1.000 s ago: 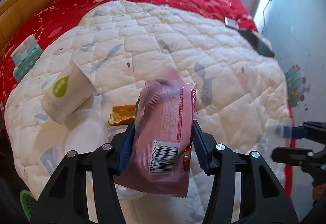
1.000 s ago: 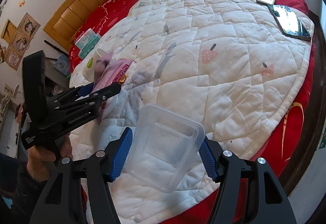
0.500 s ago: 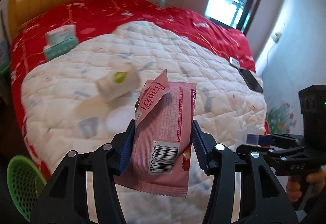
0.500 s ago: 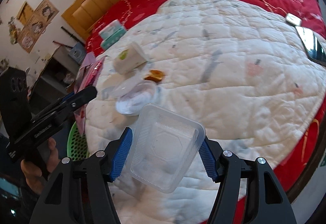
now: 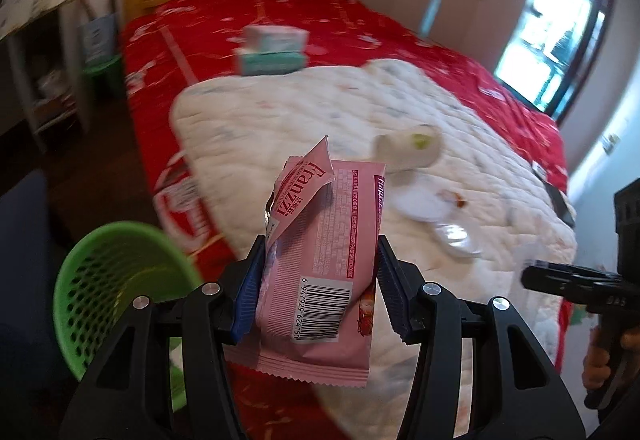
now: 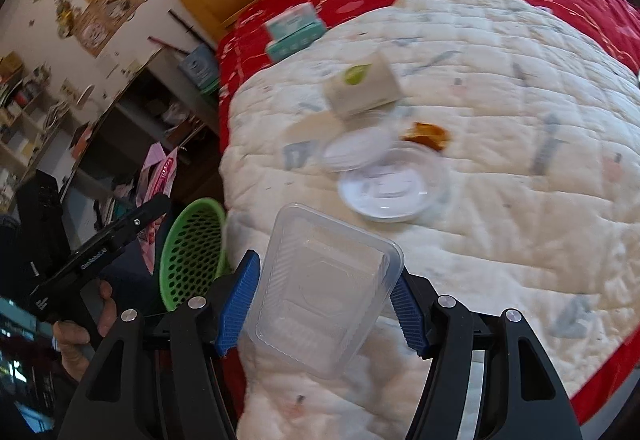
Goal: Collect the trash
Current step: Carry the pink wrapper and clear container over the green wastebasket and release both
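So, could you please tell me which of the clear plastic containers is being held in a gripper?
The rectangular clear plastic tray, clamped in the right gripper; the round one lies on the quilt.

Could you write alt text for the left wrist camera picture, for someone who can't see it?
The left tongs grip a torn pink snack wrapper in front of a bed with a white quilt. A green mesh basket stands on the floor to the lower left, and a paper cup lies on the quilt.

Left gripper (image 5: 320, 280) and right gripper (image 6: 322, 302) each have their fingers clamped, both hand-held level.
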`<state>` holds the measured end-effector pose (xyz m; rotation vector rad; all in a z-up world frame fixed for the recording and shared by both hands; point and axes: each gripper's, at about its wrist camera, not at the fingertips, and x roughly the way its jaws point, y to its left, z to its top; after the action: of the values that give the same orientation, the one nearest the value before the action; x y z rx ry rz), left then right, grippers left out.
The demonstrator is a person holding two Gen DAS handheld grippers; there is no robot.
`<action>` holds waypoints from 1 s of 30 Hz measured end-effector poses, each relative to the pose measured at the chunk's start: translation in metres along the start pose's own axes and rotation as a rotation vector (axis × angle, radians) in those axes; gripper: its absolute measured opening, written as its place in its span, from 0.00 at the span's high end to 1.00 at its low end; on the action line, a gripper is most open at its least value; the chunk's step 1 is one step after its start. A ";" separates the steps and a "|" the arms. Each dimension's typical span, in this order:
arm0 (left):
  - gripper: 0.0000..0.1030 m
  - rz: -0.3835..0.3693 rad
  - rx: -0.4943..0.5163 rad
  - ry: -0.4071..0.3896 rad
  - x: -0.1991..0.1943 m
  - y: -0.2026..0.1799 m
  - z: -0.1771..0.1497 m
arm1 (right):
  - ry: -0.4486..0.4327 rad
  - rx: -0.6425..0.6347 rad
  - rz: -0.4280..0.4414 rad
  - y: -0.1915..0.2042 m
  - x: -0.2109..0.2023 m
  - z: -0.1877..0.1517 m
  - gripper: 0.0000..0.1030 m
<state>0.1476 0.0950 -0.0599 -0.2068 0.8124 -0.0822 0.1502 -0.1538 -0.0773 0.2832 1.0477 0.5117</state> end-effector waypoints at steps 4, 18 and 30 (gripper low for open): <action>0.49 0.077 -0.039 0.013 -0.003 0.035 -0.009 | 0.023 -0.032 0.025 0.024 0.015 0.002 0.40; 0.33 0.220 -0.225 0.063 -0.005 0.133 -0.041 | 0.075 -0.121 0.076 0.085 0.051 0.005 0.40; 0.24 0.241 -0.310 0.042 -0.020 0.161 -0.061 | 0.107 -0.178 0.112 0.122 0.075 0.004 0.40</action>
<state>0.0878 0.2463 -0.1212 -0.3988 0.8851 0.2689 0.1511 -0.0106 -0.0760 0.1586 1.0862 0.7227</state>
